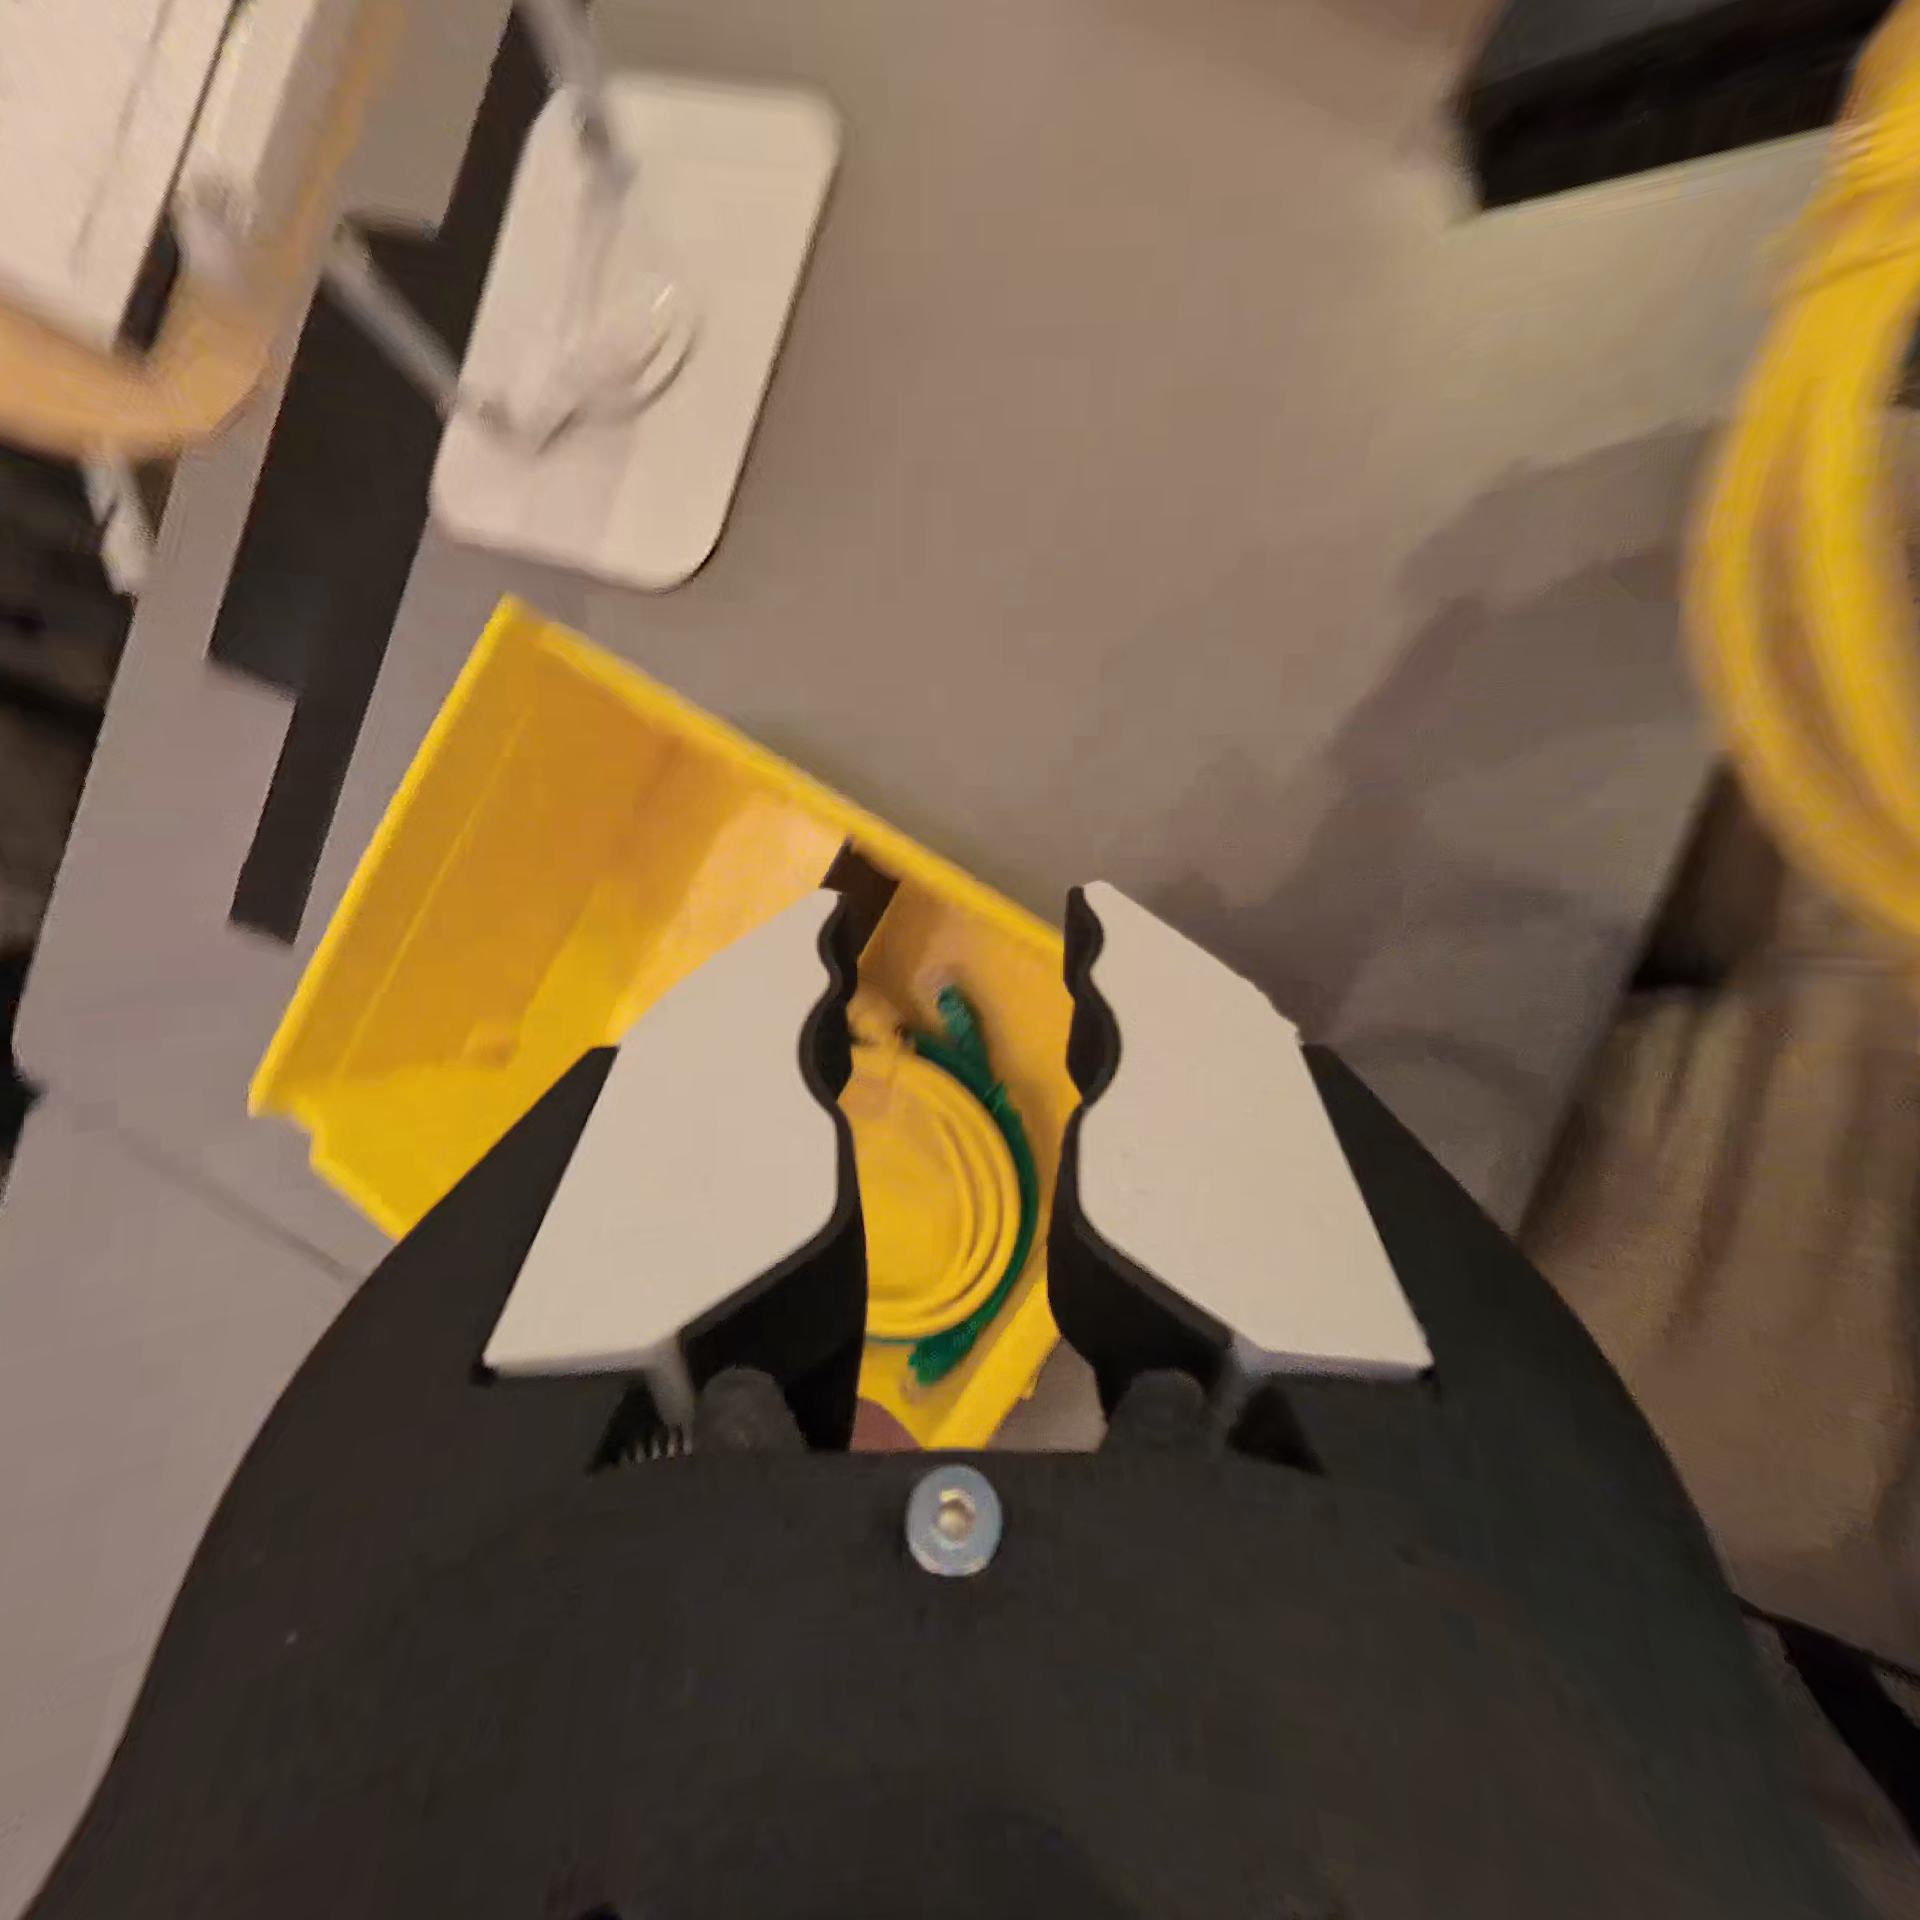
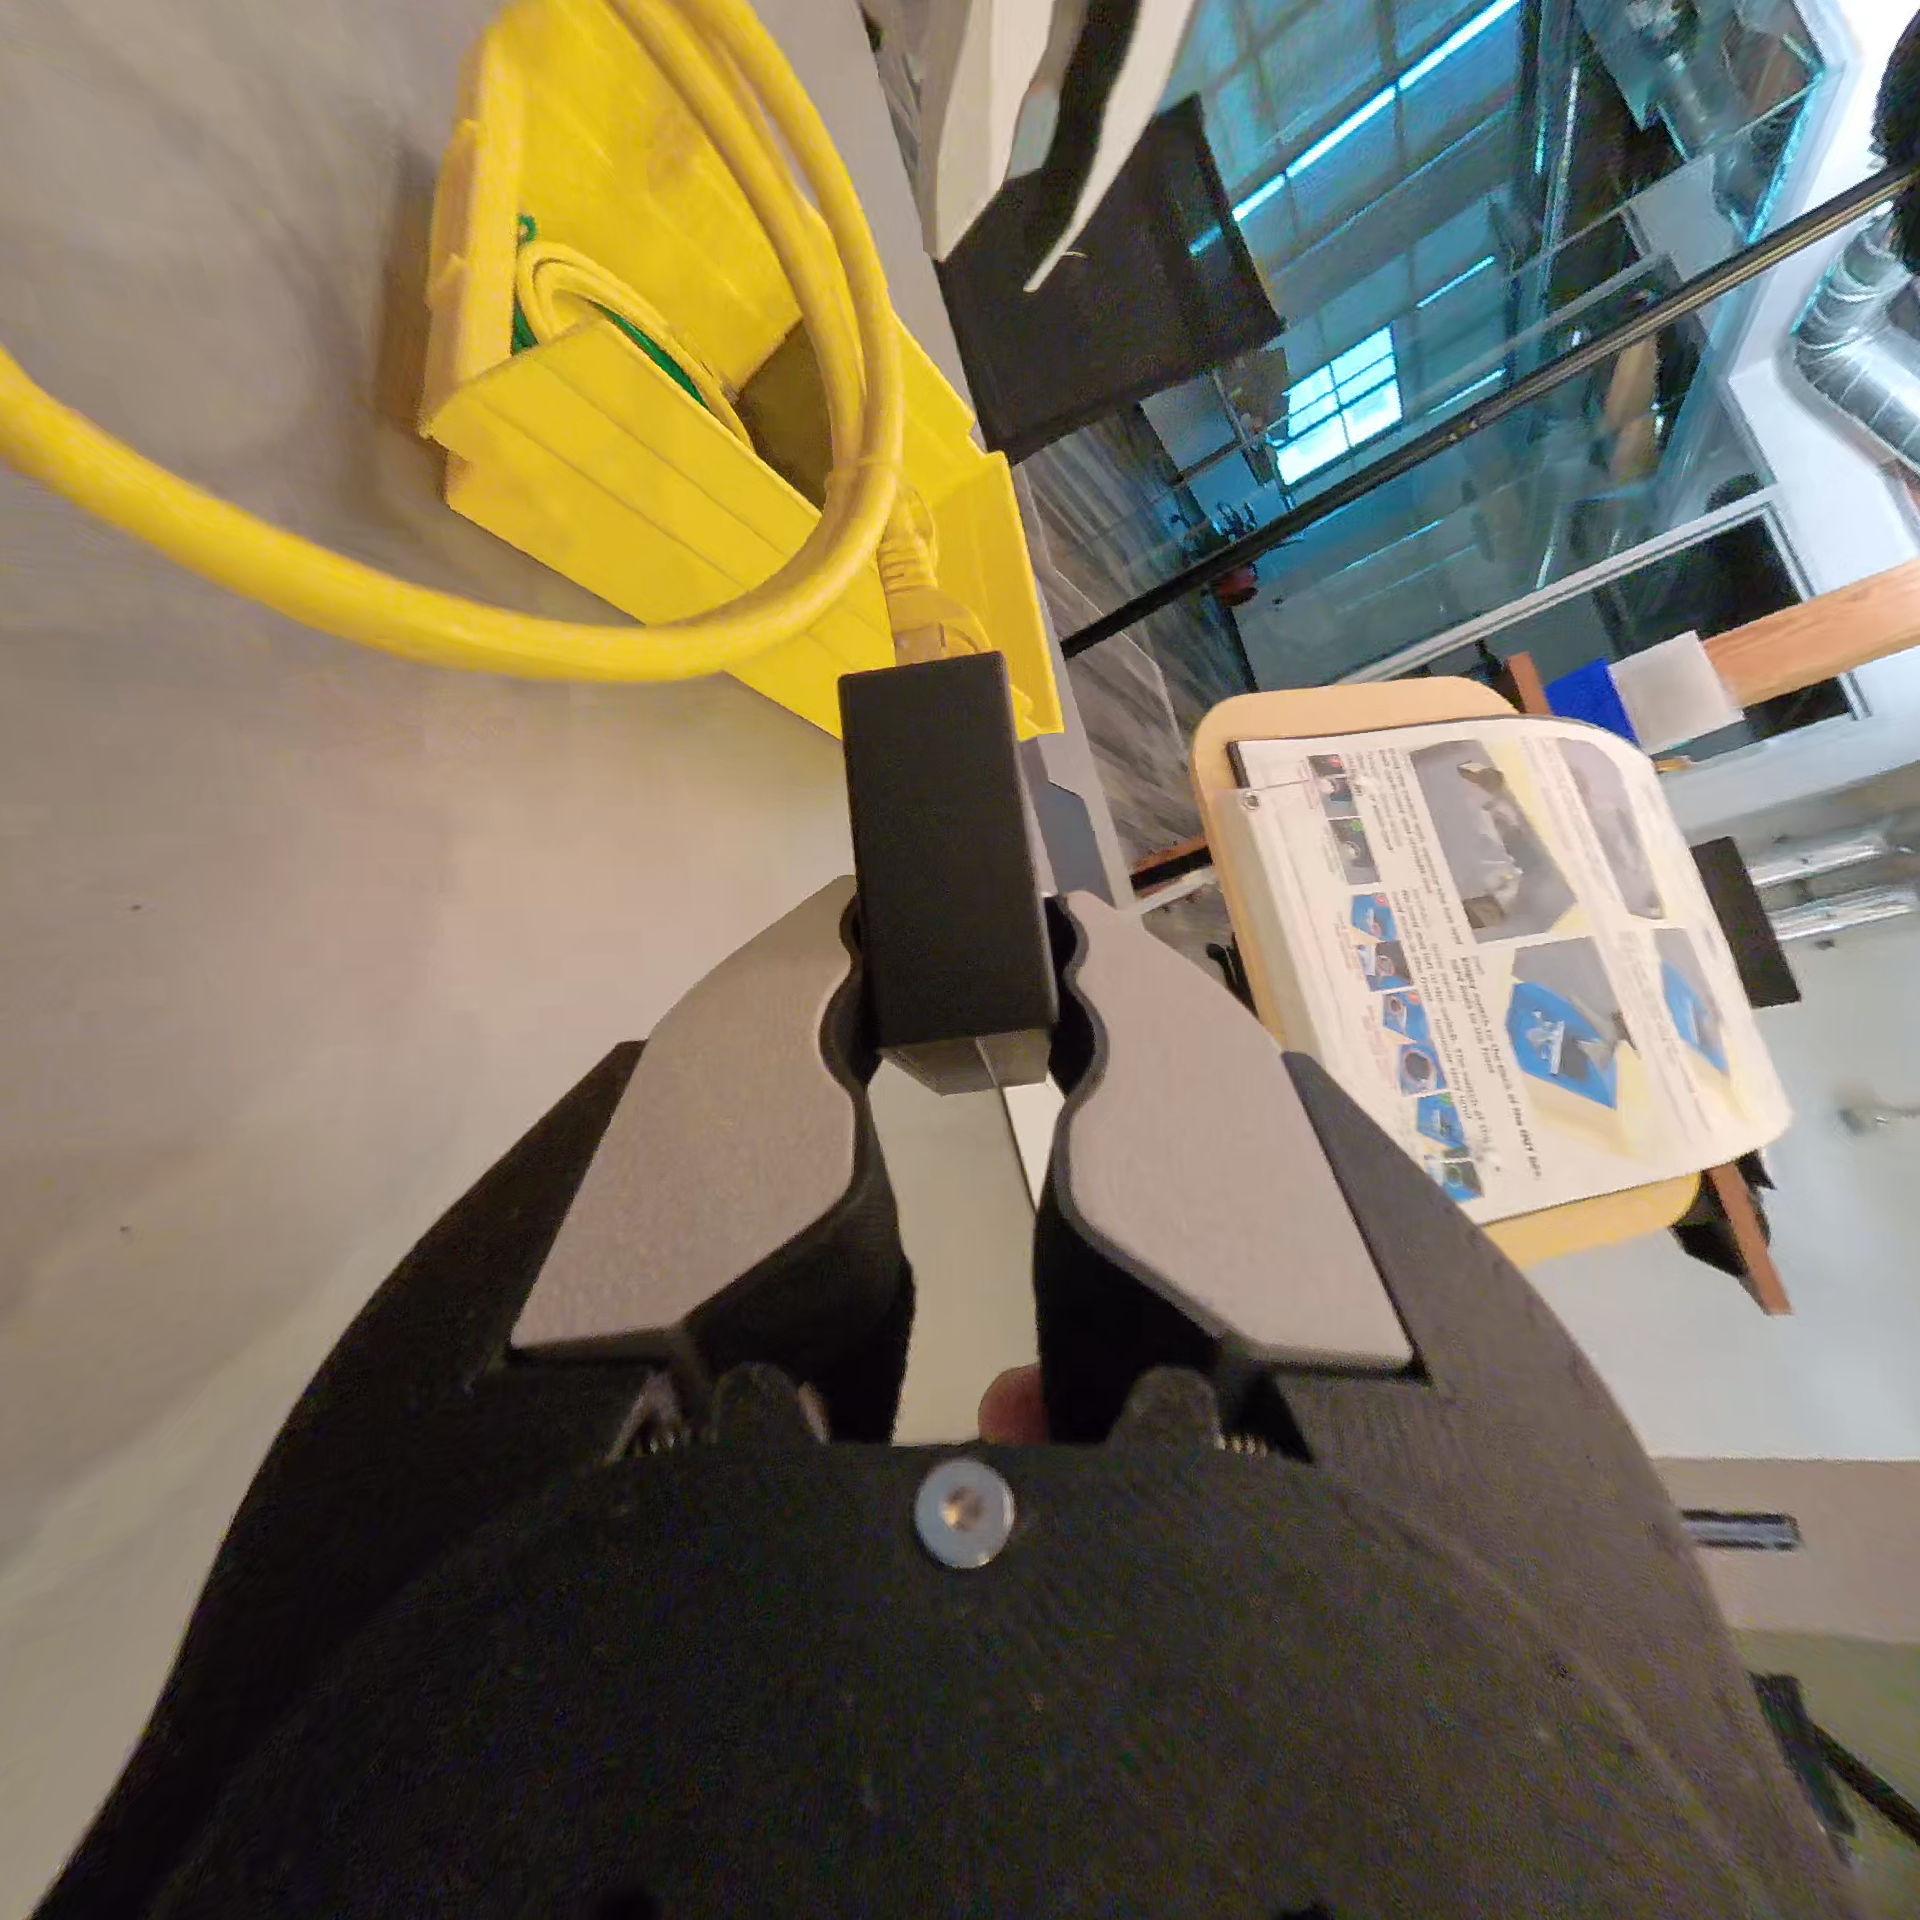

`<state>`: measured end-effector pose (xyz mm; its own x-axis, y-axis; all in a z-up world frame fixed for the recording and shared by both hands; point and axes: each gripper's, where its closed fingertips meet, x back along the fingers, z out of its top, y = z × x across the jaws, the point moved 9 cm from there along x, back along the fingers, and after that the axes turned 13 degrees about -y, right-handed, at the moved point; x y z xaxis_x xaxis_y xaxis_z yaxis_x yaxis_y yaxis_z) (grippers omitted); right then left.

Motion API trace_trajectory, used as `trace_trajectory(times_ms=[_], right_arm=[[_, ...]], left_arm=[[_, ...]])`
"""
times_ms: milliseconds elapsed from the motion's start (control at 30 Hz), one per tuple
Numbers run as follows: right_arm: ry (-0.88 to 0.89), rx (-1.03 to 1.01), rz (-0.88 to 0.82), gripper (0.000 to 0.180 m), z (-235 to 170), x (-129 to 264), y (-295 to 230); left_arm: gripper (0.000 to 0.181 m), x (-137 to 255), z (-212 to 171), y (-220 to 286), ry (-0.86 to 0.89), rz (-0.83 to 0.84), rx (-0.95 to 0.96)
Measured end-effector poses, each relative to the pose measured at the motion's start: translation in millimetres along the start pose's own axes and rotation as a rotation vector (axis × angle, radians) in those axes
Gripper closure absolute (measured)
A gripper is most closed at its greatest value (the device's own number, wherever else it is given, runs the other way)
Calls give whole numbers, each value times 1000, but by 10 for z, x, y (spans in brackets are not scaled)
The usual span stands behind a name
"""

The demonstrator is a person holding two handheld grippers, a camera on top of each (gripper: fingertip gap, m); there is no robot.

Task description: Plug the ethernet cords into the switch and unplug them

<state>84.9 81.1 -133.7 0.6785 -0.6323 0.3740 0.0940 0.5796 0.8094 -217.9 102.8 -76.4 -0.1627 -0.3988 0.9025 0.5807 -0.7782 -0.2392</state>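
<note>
Motion blur is softening most of the left wrist view, and no brand or legible writing is being shown there. The left gripper is being held with its jaws apart and nothing between them, above a yellow bin that is lying on a grey table. A small coil of yellow cable bound with green ties is being seen inside the bin, framed by the gap between the fingers. A white flat plate with a clear stand is sitting farther back on the table, and a blurred loop of the yellow ethernet cord is hanging at the right edge.

In the right wrist view, a black box-shaped switch is being clamped between the fingers of the right gripper. The yellow ethernet cord is being looped across the grey table, and its plug is seated in the far end of the switch. The yellow bin is lying just behind, with the tied coil tucked inside it. A printed instruction sheet with pictures is being displayed on a pale wooden board beyond the table edge; its wording is not being repeated. Glass partitions, a silver duct and a wooden beam are being shown in the room behind.
</note>
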Motion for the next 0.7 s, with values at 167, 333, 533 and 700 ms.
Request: trace_trajectory(times_ms=[167, 333, 533, 700], right_arm=[[2, 8, 4, 151, 26, -7, -18], [0, 12, 16, 151, 34, -10, -37], [8, 2, 26, 151, 17, -22, -44], [11, -15, 28, 151, -14, -17, -27]], left_arm=[[144, -561, -493, -136, -163, -15, 214], [137, -1154, -773, -151, -319, -24, 339], [154, -1453, -889, -90, -307, -96, 430], [163, -1290, -916, -157, -199, -111, 500]])
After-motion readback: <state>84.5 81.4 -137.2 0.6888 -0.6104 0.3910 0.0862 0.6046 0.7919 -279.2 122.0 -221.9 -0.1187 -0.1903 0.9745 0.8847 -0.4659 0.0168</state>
